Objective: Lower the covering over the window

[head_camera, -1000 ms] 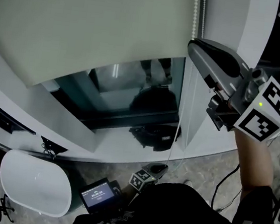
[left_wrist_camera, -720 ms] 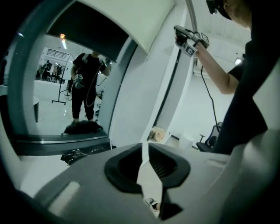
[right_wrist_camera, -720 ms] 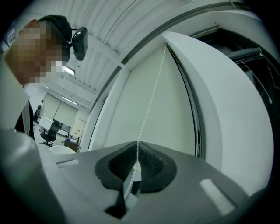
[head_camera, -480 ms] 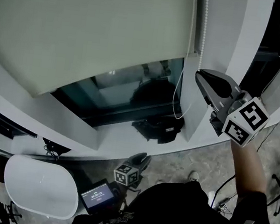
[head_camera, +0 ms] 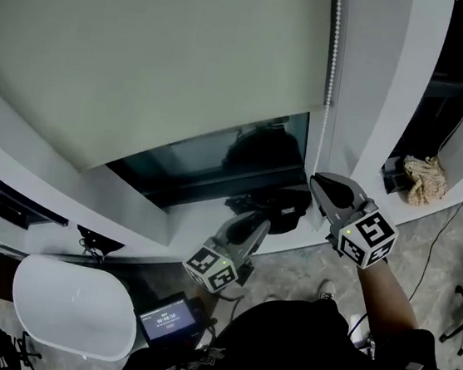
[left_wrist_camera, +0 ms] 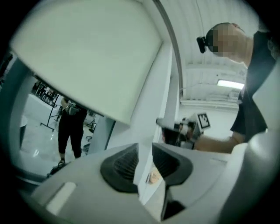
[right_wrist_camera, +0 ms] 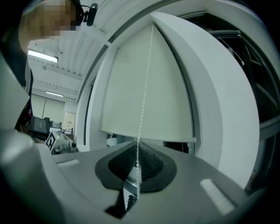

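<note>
The right gripper [head_camera: 321, 183], clamped on the bead chain [head_camera: 330, 66], has dropped from up beside the blind [head_camera: 148, 44] to down near the sill. The blind's lower edge now hangs further down the window [head_camera: 218, 157], so less glass shows. The left gripper [head_camera: 259, 223] has risen from low in the head view toward the sill. Its jaws have just been opening, then closing slightly, with nothing between them.

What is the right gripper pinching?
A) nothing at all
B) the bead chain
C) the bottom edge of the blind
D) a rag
B: in the right gripper view, the bead chain hangs down and passes straight between the closed jaws of the right gripper, which are shut on it.
</note>
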Demonstrator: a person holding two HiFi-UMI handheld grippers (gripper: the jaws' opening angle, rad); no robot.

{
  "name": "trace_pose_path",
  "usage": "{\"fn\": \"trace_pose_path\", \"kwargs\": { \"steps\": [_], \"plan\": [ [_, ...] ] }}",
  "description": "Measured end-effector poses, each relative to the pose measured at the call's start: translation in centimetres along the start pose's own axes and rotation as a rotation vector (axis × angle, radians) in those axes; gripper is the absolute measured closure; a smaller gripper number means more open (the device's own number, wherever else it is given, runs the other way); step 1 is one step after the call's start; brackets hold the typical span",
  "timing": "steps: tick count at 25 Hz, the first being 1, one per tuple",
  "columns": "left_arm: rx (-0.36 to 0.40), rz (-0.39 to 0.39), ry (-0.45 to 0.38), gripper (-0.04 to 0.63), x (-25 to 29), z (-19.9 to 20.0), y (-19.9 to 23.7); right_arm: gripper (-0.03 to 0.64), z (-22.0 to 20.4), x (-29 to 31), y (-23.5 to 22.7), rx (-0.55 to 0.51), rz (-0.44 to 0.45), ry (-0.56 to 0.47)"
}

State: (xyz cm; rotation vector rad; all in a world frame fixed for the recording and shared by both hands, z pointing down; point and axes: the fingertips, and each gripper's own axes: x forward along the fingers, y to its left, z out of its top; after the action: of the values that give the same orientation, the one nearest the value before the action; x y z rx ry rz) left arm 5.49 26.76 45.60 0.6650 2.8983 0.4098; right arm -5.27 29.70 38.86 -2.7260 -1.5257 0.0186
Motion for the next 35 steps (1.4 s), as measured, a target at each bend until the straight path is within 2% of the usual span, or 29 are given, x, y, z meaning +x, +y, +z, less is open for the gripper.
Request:
{"fn": "trace_pose_path", "kwargs": {
  "steps": [3, 5, 9, 15, 18, 20, 23, 24, 25, 26, 29, 32, 33, 34, 35],
  "plan": [
    [0.02, -0.063, -0.087, 0.499, 2.3, 5.8, -2.2, 0.606, -4.4, -0.3, 1.8, 0.029, 0.01, 0.074],
    [0.032, -0.107, -0.129, 0.497, 3.8, 8.2, -3.2, 0.606, -7.3, -0.6, 3.2, 0.047, 0.018, 0.129],
    [0.074, -0.168, -0.176, 0.49, 6.2, 10.8, -5.2, 0.606, -12.6, -1.5, 5.6, 0.082, 0.029, 0.214],
    [0.078, -0.258, -0.259, 0.462, 9.0, 14.3, -8.3, 0.606, -21.3, -4.1, 9.4, 0.173, 0.076, 0.4],
    [0.097, -0.317, -0.297, 0.459, 9.6, 15.9, -9.9, 0.606, -22.5, -4.6, 9.6, 0.213, 0.082, 0.423],
    [0.1, -0.346, -0.329, 0.418, 9.7, 17.0, -10.7, 0.606, -22.4, -4.4, 9.8, 0.215, 0.099, 0.425],
    [0.104, -0.34, -0.367, 0.422, 9.7, 18.2, -10.8, 0.606, -22.5, -3.9, 10.1, 0.212, 0.115, 0.432],
    [0.107, -0.331, -0.37, 0.462, 9.7, 18.4, -10.5, 0.606, -22.8, -3.9, 10.1, 0.21, 0.121, 0.443],
    [0.112, -0.324, -0.363, 0.543, 9.7, 18.3, -10.2, 0.606, -23.4, -3.9, 10.2, 0.201, 0.131, 0.463],
    [0.122, -0.321, -0.344, 0.576, 9.8, 18.0, -10.0, 0.606, -24.3, -4.0, 10.4, 0.187, 0.143, 0.488],
    [0.139, -0.3, -0.263, 0.581, 10.2, 15.6, -9.2, 0.606, -27.0, -4.6, 10.6, 0.198, 0.156, 0.572],
    [0.07, -0.275, -0.234, 0.583, 9.7, 14.0, -7.6, 0.603, -28.8, -5.4, 9.8, 0.292, 0.129, 0.629],
    [0.077, -0.26, -0.216, 0.583, 9.6, 13.4, -7.1, 0.6, -29.0, -5.6, 9.4, 0.308, 0.115, 0.638],
    [0.113, -0.24, -0.186, 0.584, 9.5, 12.6, -6.5, 0.595, -29.0, -5.8, 8.8, 0.319, 0.099, 0.636],
    [0.159, -0.219, -0.144, 0.584, 9.4, 11.2, -6.0, 0.563, -28.6, -5.9, 8.1, 0.338, 0.079, 0.618]
  ]
}}
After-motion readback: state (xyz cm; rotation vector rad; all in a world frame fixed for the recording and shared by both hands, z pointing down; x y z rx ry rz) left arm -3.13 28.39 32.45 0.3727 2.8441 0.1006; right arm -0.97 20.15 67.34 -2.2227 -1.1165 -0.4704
